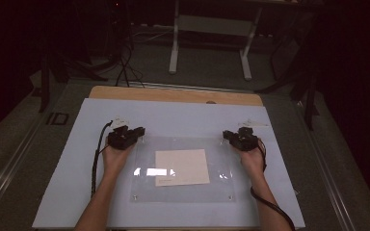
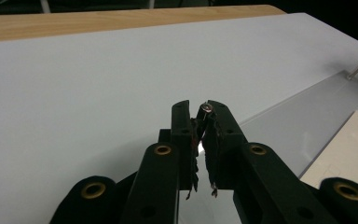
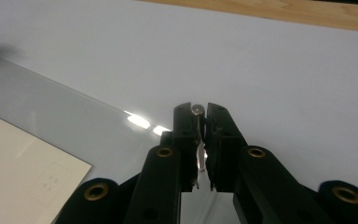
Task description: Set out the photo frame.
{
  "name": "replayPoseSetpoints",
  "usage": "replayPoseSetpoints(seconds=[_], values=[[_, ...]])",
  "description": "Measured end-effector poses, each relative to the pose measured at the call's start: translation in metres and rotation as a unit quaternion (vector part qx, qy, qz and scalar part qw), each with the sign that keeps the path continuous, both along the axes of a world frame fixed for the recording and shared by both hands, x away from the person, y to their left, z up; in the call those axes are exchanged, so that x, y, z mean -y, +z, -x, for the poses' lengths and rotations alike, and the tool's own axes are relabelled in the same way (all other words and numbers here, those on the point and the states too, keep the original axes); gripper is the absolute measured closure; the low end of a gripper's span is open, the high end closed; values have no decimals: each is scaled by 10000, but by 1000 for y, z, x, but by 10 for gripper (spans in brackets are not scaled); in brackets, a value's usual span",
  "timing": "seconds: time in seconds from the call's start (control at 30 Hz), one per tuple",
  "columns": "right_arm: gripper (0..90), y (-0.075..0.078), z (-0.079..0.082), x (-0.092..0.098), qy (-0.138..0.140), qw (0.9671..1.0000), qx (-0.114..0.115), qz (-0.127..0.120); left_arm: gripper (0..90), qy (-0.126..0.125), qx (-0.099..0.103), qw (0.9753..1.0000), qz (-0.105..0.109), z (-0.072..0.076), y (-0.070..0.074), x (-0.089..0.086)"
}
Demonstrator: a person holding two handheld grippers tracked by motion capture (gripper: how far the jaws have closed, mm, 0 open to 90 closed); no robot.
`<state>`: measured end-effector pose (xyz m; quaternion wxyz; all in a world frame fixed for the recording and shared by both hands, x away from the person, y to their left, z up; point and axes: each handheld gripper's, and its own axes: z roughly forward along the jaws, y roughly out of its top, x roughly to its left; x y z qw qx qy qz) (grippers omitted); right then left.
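Now both grippers sit at the far corners of the clear plate (image 1: 183,192), which lies flat on the white board (image 1: 173,115) with a sheet of paper (image 1: 181,166) under or inside it, near the plate's middle

Left gripper (image 1: 136,132): at the plate's far left corner. Left gripper view shows its jaws nearly closed on a small metal screw (image 2: 208,108), head poking up between the tips

Right gripper (image 1: 228,135): at the plate's far right corner. Right gripper view shows the same, jaws pinched narrow around a second screw (image 3: 197,109), round head just clear of the tips

Two more screws at the plate's near corners, left one (image 1: 135,196) and right one (image 1: 230,196), untouched, well apart from either gripper

Whether the screws are threaded in or loose in their holes, cannot tell

Risks, as I judge them:
- Grip is on a tiny round shank with worn pad edges; a twist or pull off-axis could let a screw slip out and roll across the board away from the plate
- Lifting both far corners while near screws hold could flex the plate or drag it toward the near edge, shifting the paper
- Uneven pull, one hand ahead of the other, would skew the plate about its near corners
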<state>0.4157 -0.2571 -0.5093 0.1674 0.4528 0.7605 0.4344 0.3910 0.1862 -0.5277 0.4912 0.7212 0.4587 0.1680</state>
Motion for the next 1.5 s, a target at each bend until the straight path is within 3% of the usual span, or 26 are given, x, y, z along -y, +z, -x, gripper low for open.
replayPoseSetpoints(seconds=[0.1,0.2,0.3,0.37,0.67,0.7,0.83,0.93,1.17,1.27,1.5], values=[[836,1,-1,0,-13,10000,-59,2,822,-13,-77,10000,51,-2,0,-1],[827,1,-4,4,13,9995,-243,-178,811,-47,-329,9988,351,-7,0,-5],[829,2,-6,5,22,9992,-335,-207,811,-27,-381,9987,332,-9,1,-5],[831,3,-10,4,-6,9989,-416,-201,811,-7,-551,9976,418,-14,2,-6],[846,3,-23,2,-138,9973,-616,-375,816,165,-893,9930,762,-27,0,-6],[849,3,-24,1,-142,9973,-623,-371,816,165,-893,9930,762,-27,0,-6],[858,6,-28,-2,-189,9976,-642,-190,817,381,-1075,9889,956,-34,-1,-4],[857,7,-32,-4,-218,9973,-687,-144,821,494,-1170,9872,964,-37,0,-1],[793,10,-30,-8,-319,9979,-564,32,824,640,-1280,9852,939,-41,1,2],[713,23,-21,-9,-307,9990,-307,84,825,691,-1282,9848,947,-41,0,3],[697,40,-3,-10,-118,9997,-179,-111,825,708,-1303,9848,907,-42,0,4]])
